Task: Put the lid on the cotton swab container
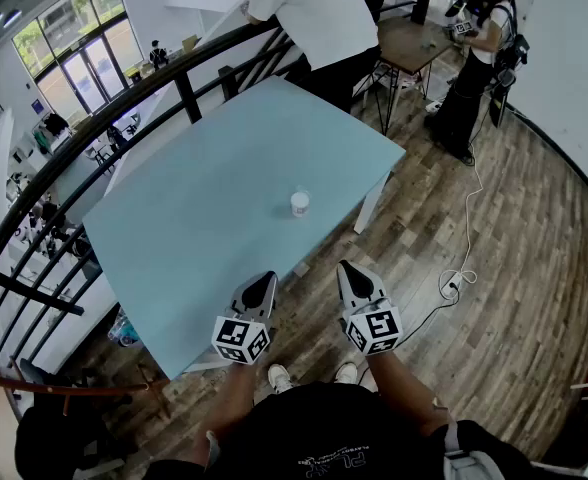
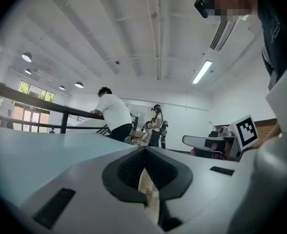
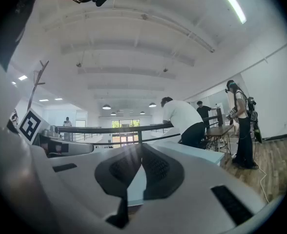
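Pale-blue table (image 1: 194, 228) is seen ahead. At its near edge the left gripper (image 1: 265, 281) is held with its jaws pressed together on nothing. The cotton swab container (image 1: 300, 204) stands mid-table, well apart from both grippers. The right gripper (image 1: 346, 269) is likewise closed and empty.

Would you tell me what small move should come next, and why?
Probably advance both over the table toward the small white container: the left hand-held gripper and right hand-held gripper hover shut and empty at the near edge.
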`<move>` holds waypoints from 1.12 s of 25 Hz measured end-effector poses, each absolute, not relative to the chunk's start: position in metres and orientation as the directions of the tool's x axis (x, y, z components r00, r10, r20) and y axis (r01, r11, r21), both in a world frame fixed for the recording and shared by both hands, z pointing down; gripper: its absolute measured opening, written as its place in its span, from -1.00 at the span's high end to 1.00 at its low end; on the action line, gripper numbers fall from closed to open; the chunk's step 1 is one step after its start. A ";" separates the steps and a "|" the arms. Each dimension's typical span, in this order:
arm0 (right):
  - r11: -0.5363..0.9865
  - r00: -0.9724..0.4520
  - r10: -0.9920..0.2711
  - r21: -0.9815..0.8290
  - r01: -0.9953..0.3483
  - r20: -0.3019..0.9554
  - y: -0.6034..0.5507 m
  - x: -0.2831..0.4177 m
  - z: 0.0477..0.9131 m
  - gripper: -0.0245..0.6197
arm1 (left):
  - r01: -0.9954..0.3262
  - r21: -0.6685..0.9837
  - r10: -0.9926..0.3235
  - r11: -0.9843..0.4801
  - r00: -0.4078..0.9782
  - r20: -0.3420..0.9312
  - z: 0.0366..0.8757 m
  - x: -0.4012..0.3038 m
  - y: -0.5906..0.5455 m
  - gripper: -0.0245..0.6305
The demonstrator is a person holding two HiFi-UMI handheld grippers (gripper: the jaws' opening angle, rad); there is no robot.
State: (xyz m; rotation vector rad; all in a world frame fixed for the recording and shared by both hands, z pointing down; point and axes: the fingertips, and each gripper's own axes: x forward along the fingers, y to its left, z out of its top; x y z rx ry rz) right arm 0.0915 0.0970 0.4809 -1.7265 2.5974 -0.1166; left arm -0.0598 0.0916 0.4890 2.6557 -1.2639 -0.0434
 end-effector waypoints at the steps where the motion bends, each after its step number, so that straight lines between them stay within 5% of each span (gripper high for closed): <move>1: 0.385 -0.388 -0.921 -0.071 -0.920 0.026 0.098 0.090 0.481 0.86 | -0.764 0.189 -0.769 -0.617 0.636 0.059 0.488 -0.061 0.093 0.89; 28: 0.344 -0.346 -0.938 -0.105 -0.933 0.003 0.115 0.024 0.476 0.86 | -0.710 0.156 -0.707 -0.687 0.702 0.083 0.490 -0.130 0.100 0.89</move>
